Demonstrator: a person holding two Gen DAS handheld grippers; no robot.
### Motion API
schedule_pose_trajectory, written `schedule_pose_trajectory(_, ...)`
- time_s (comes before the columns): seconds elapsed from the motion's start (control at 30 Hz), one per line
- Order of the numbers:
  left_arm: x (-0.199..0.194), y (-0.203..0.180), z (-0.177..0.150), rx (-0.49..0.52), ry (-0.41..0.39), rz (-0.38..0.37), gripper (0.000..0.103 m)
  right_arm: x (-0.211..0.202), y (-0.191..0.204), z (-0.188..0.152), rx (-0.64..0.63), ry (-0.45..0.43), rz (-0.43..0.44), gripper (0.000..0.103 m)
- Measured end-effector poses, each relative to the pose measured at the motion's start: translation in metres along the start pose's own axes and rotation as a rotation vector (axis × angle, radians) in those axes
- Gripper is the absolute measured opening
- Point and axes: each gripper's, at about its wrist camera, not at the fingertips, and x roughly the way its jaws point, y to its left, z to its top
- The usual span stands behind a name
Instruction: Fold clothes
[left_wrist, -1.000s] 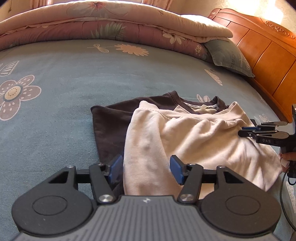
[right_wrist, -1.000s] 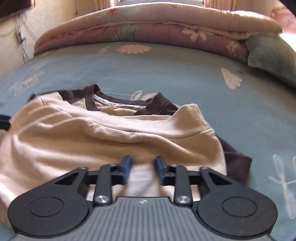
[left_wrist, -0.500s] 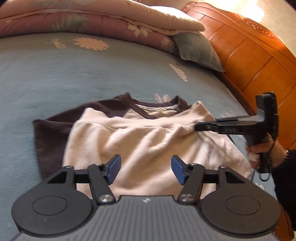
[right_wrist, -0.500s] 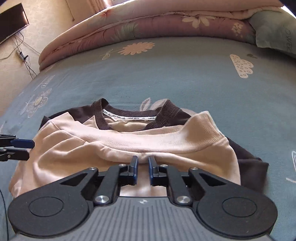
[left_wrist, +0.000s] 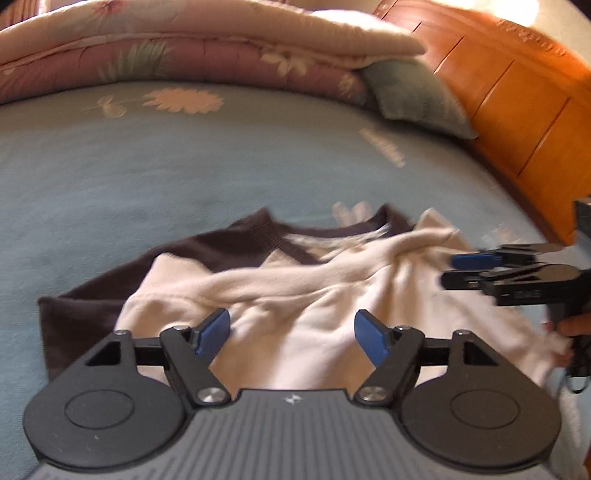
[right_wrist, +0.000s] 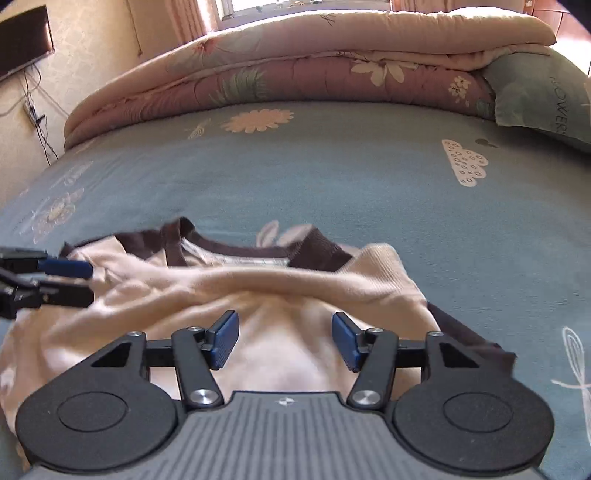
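A cream sweatshirt with dark brown sleeves and collar (left_wrist: 295, 295) lies partly folded on the blue bedsheet (left_wrist: 147, 166); its cream body is doubled up toward the collar. It also shows in the right wrist view (right_wrist: 280, 295). My left gripper (left_wrist: 291, 334) is open and empty just above the cream cloth near its front edge. My right gripper (right_wrist: 284, 339) is open and empty over the cloth's right half. The right gripper also shows at the right of the left wrist view (left_wrist: 480, 269). The left gripper shows at the left of the right wrist view (right_wrist: 55, 277).
A folded pink floral quilt (right_wrist: 295, 74) lies across the far side of the bed. A grey-green pillow (right_wrist: 535, 96) rests by it. The orange wooden headboard (left_wrist: 517, 92) runs along the right. A wall and cables (right_wrist: 33, 110) stand at left.
My right gripper was shut on the cream cloth and has opened, letting it go. The folded cloth edge has settled nearer the collar. The left gripper stays open.
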Motion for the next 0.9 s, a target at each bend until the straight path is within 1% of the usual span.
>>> schedule_pose_trajectory(0.03, -0.003, 0.004, 0.000, -0.006, -0.015, 0.015, 0.063, -0.003, -0.006, -0.012, 0.006, 0.013, -0.024, 0.062)
schedule_pose_trajectory(0.13, -0.028, 0.001, 0.002, -0.040, -0.035, -0.027, 0.062, -0.035, -0.017, -0.032, 0.088, -0.019, -0.031, 0.064)
schedule_pose_trajectory(0.17, -0.037, 0.001, 0.003, -0.052, -0.041, -0.043, 0.063, -0.046, -0.016, -0.036, 0.093, -0.029, -0.021, 0.067)
schedule_pose_trajectory(0.2, -0.045, -0.007, 0.001, -0.024, -0.044, -0.048, 0.067, -0.058, -0.010, -0.043, 0.080, -0.033, 0.010, 0.069)
schedule_pose_trajectory(0.23, -0.052, -0.017, -0.004, 0.020, -0.046, -0.044, 0.068, -0.070, -0.002, -0.050, 0.061, -0.035, 0.047, 0.072)
schedule_pose_trajectory(0.27, -0.059, -0.028, -0.010, 0.067, -0.048, -0.038, 0.069, -0.078, 0.007, -0.060, 0.023, -0.024, 0.053, 0.074)
schedule_pose_trajectory(0.33, -0.068, -0.046, -0.029, 0.140, -0.049, -0.017, 0.070, -0.090, 0.028, -0.083, -0.054, 0.010, 0.030, 0.076)
schedule_pose_trajectory(0.4, -0.070, -0.054, -0.051, 0.180, -0.022, 0.024, 0.072, -0.091, 0.036, -0.107, -0.062, 0.052, 0.004, 0.077)
schedule_pose_trajectory(0.47, -0.066, -0.048, -0.073, 0.148, 0.052, 0.065, 0.072, -0.101, 0.044, -0.134, -0.095, 0.037, -0.045, 0.079)
schedule_pose_trajectory(0.5, -0.065, -0.042, -0.084, 0.117, 0.089, 0.073, 0.072, -0.109, 0.046, -0.145, -0.098, 0.037, -0.053, 0.080)
schedule_pose_trajectory(0.57, -0.080, -0.033, -0.097, 0.080, 0.074, 0.077, 0.071, -0.126, 0.046, -0.160, -0.055, 0.062, -0.027, 0.080)
schedule_pose_trajectory(0.6, -0.088, -0.028, -0.103, 0.063, 0.062, 0.078, 0.071, -0.134, 0.046, -0.163, -0.049, 0.063, -0.023, 0.080)
schedule_pose_trajectory(0.7, -0.122, -0.022, -0.110, -0.009, -0.011, 0.042, 0.074, -0.158, 0.049, -0.170, -0.059, 0.039, -0.031, 0.080)
schedule_pose_trajectory(0.73, -0.129, -0.023, -0.113, -0.017, -0.027, 0.041, 0.075, -0.165, 0.049, -0.171, -0.056, 0.017, -0.034, 0.080)
schedule_pose_trajectory(0.8, -0.138, -0.034, -0.119, 0.042, -0.037, 0.054, 0.075, -0.172, 0.052, -0.170, -0.057, -0.021, -0.031, 0.080)
schedule_pose_trajectory(0.83, -0.138, -0.040, -0.122, 0.088, -0.035, 0.074, 0.076, -0.173, 0.056, -0.169, -0.069, -0.030, -0.032, 0.080)
schedule_pose_trajectory(0.9, -0.132, -0.053, -0.127, 0.172, -0.004, 0.124, 0.076, -0.170, 0.067, -0.168, -0.113, -0.028, -0.040, 0.080)
